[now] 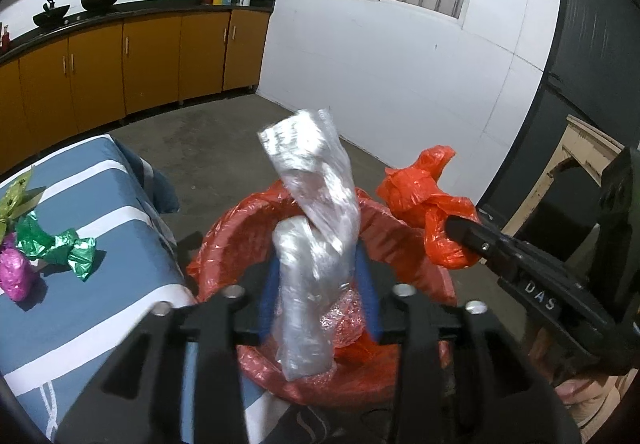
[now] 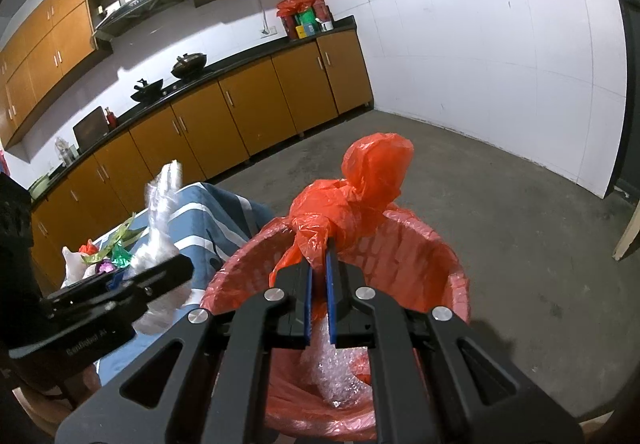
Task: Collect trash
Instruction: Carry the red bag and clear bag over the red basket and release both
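Note:
My left gripper [image 1: 318,264] is shut on a clear crumpled plastic wrap [image 1: 316,211] and holds it upright over the red-lined trash bin [image 1: 224,240]. My right gripper [image 2: 319,256] is shut on a knotted orange plastic bag [image 2: 360,199] and holds it over the bin's rim [image 2: 452,256]. That bag also shows in the left wrist view [image 1: 424,195] with the right gripper [image 1: 460,228] beside the bin. Bubble wrap [image 2: 336,376] lies inside the bin. The left gripper [image 2: 172,268] and its clear wrap [image 2: 160,211] show at the left of the right wrist view.
A table with a blue-and-white striped cloth [image 1: 92,316] stands left of the bin, with green [image 1: 60,244], magenta [image 1: 14,276] and yellow-green foil wrappers on it. Orange kitchen cabinets [image 2: 248,111] line the back wall. Bare concrete floor [image 2: 500,183] lies beyond the bin.

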Tool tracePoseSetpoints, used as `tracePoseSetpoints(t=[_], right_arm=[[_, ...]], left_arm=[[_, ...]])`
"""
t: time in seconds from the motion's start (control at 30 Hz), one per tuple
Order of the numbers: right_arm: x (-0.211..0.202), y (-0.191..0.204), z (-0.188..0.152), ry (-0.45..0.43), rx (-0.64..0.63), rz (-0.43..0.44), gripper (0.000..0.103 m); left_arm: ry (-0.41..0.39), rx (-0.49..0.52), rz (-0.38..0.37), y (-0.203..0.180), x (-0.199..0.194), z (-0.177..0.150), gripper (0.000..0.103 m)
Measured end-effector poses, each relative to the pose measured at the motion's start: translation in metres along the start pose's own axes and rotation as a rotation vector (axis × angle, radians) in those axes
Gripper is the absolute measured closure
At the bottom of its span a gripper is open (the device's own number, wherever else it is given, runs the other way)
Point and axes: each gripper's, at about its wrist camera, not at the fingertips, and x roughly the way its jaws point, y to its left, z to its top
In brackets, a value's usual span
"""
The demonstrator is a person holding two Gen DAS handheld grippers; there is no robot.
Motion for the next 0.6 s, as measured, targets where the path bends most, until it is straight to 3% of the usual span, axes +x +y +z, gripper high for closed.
tracePoseSetpoints(t=[0.07,0.2,0.27,0.33,0.4,0.6], right_arm=[[0.000,-0.001,-0.001,0.002,0.004,-0.006,0.095],[0.002,-0.006,-0.004,0.021,0.017,-0.016,0.087],[0.001,-0.007,-0.006,0.019,0.015,-0.025,0.066],[-0.002,-0.007,-0.008,0.009,0.011,-0.039,0.056],[-0.004,-0.006,-0.008,0.008,0.010,-0.041,0.053],[-0.007,0.001,-0.004,-0.009,0.009,-0.050,0.034]], left_arm=[[0.003,-0.008,0.014,0.003,0.004,-0.001,0.046],[0.023,-0.051,0.049,0.020,0.006,-0.004,0.040],[0.023,-0.069,0.072,0.029,0.003,-0.007,0.036],[0.018,-0.080,0.104,0.040,-0.003,-0.009,0.034],[0.015,-0.088,0.143,0.051,-0.010,-0.013,0.030],[0.006,-0.121,0.299,0.088,-0.038,-0.028,0.016]])
